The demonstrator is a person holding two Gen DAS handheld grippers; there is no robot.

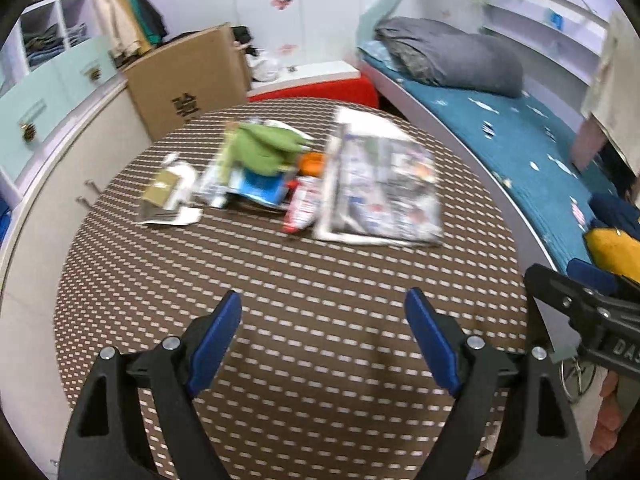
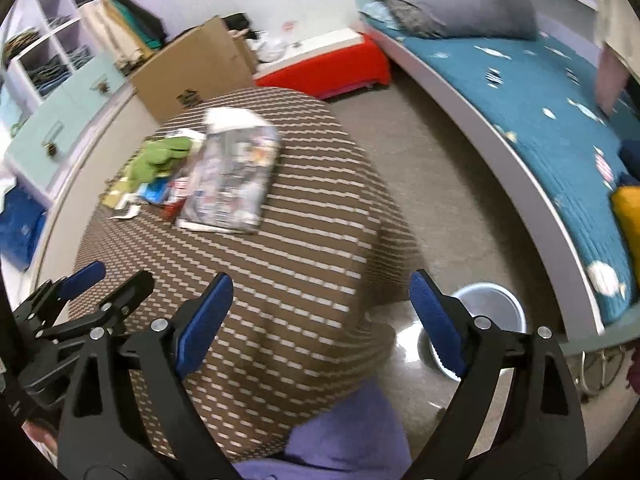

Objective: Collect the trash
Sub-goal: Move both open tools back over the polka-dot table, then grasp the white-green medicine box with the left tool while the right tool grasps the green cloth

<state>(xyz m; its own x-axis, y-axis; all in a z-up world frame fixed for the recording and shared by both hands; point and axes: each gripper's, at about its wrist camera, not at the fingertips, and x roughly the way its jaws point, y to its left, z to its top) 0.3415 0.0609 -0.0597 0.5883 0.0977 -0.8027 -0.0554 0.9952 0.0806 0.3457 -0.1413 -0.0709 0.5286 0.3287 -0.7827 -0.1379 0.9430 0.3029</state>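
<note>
- Left gripper [image 1: 322, 334], bottom of frame: fingers wide, holding nothing, above the brown-and-white woven tabletop [image 1: 280, 312].
- Right gripper [image 2: 320, 312], bottom of frame: fingers wide, empty; white bin [image 2: 490, 304] on the floor lower right.
- Mid-frame on the tabletop: trash pile [image 1: 256, 172], blurred; green crumpled piece, blue and red wrappers, glossy magazine [image 1: 380, 192].
- Far upper left: cardboard box [image 1: 188, 80], print unreadable. Right: bed [image 1: 520, 140], grey pillow [image 1: 452, 56].

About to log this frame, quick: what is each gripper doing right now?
Left gripper: open, holding nothing, above the brown patterned table.
Right gripper: open, holding nothing.
</note>
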